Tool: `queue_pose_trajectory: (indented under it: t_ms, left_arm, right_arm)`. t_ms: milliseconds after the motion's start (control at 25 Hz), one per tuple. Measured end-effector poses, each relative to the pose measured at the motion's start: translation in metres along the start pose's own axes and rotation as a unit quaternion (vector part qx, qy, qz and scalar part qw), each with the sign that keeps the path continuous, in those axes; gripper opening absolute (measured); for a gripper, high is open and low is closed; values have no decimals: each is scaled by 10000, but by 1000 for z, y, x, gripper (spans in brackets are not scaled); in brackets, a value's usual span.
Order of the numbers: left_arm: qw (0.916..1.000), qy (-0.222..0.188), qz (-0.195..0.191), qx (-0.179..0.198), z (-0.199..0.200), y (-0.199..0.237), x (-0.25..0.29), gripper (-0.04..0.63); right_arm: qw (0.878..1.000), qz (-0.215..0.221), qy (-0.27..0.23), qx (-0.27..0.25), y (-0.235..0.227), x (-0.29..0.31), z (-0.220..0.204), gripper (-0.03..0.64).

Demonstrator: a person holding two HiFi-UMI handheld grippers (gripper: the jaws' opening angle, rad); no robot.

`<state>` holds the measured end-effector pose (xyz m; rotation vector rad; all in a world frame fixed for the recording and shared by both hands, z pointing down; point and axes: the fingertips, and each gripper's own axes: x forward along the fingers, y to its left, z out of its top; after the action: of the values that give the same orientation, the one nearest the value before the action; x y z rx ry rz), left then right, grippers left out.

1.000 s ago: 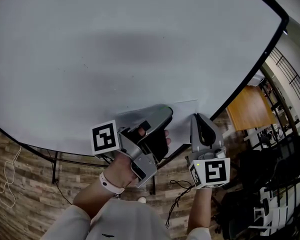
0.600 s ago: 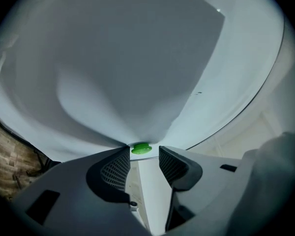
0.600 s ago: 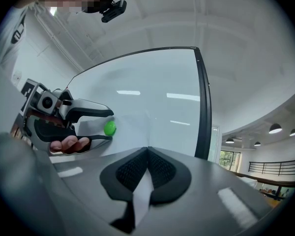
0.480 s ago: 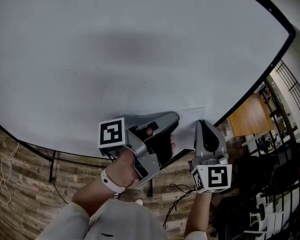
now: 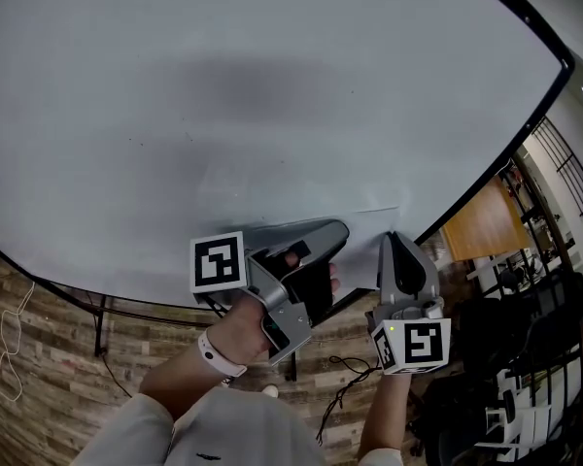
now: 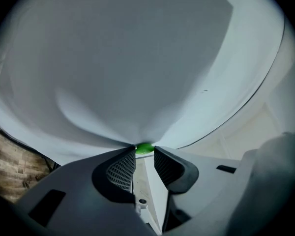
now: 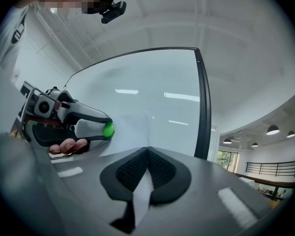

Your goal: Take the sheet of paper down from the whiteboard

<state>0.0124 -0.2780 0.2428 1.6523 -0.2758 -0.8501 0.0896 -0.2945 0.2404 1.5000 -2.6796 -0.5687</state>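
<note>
A white sheet of paper [image 5: 364,243] hangs low on the whiteboard [image 5: 272,85], and in the left gripper view it bulges outward [image 6: 137,82]. My left gripper [image 5: 342,229] is at the sheet's left part. Its jaws have just been closing, and a small green magnet [image 6: 144,148] now sits pinched between the tips of the left gripper [image 6: 144,151]. The right gripper view shows the same green magnet [image 7: 108,130] at that gripper's nose. My right gripper [image 5: 391,237] is shut on the sheet's lower right edge, with paper [image 7: 137,127] running between the pads of the right gripper [image 7: 147,150].
The board's black frame [image 7: 202,102] runs close on the right. A brick wall [image 5: 58,357] and the board's stand legs [image 5: 102,323] are below, with a loose cable [image 5: 10,343] at the left. A wooden table [image 5: 486,226] and dark railings [image 5: 554,163] are at the right.
The head view has shifted a little since the oldest frame. Both grippers keep their places at the sheet, and nothing else has visibly moved.
</note>
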Motion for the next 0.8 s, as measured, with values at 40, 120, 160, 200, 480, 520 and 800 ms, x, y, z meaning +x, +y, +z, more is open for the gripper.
queue_pose_trajectory:
  t_ms: [40,120,160,200,480,520,800]
  left_arm:
    - [10000,-3,5,42,0,1,1,120]
    - [9999,-24,33,114,-1,2,1,120]
    - [9999,-37,48,143,-1,3,1,120]
    - [9998,-53,63,172,0,3,-1,120]
    - [9981,-92,155,585,-6,3,-14,120]
    - [9975,-77,177,684,-8,3,-15,120]
    - [9905,91,310,1339,-24,2,-29,120]
  right_arm:
    - [10000,-8,1,6,-1,0,0,12]
    - [10000,-22,3,19,-4,-1,-1,12]
    - [10000,-31,3,28,-4,-1,-1,12]
    - [10000,-39,1,41,-4,0,0,12]
    - [9999,-121,-43,72,0,-6,0,11]
    - [9999,-108,-37,110,1,-6,0,11]
    - [9995,-144,-51,276,11,-16,0,11]
